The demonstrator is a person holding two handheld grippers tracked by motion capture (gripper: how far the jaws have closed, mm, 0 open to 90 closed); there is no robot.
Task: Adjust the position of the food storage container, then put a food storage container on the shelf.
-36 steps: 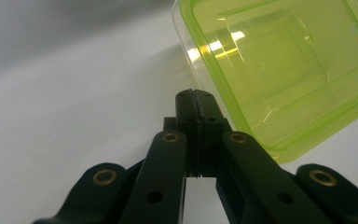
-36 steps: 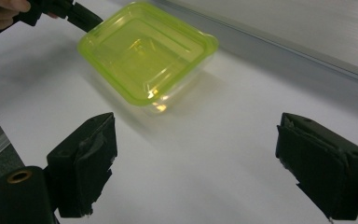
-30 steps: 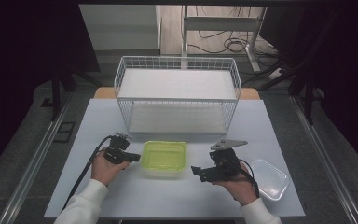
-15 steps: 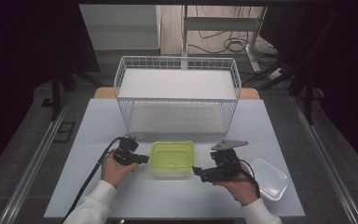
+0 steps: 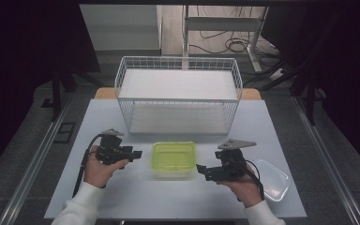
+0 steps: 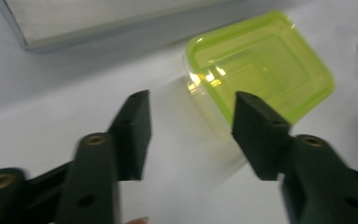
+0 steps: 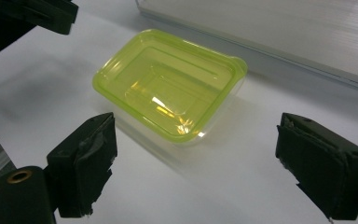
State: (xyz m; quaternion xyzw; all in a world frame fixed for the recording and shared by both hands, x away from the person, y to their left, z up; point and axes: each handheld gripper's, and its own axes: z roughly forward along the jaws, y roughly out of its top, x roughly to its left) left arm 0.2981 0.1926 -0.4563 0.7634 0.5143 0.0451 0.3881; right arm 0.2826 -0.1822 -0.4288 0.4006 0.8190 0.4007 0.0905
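The left gripper (image 5: 136, 153) sits at the left of the counter (image 5: 178, 197), held in a person's left hand (image 5: 98, 169) with a white sleeve (image 5: 77, 211). Its jaws have just been opening and now stand apart with nothing between them; they point toward the box (image 5: 173, 158) and stop short of its left side. In the left gripper view (image 6: 191, 126) the two black jaws frame bare white counter (image 6: 42, 112), and the nearest corner of the box (image 6: 261, 70) lies just beyond the tips, not touched. The right gripper (image 5: 201, 169) is held in the right hand (image 5: 243, 187) at the right of the box, its jaws wide apart and empty, aimed at the box from just beside its lower right corner. In the right gripper view (image 7: 193, 163) the box (image 7: 168, 84) lies ahead of the open jaws, clear of both pads. The box is a clear tub with a yellow-green lid, flat on the middle of the counter, between the two grippers. Behind it, near the far edge, stands a white wire basket (image 5: 178, 96). A second clear container (image 5: 273, 179), uncovered, rests on the counter near the right hand, apart from the box.
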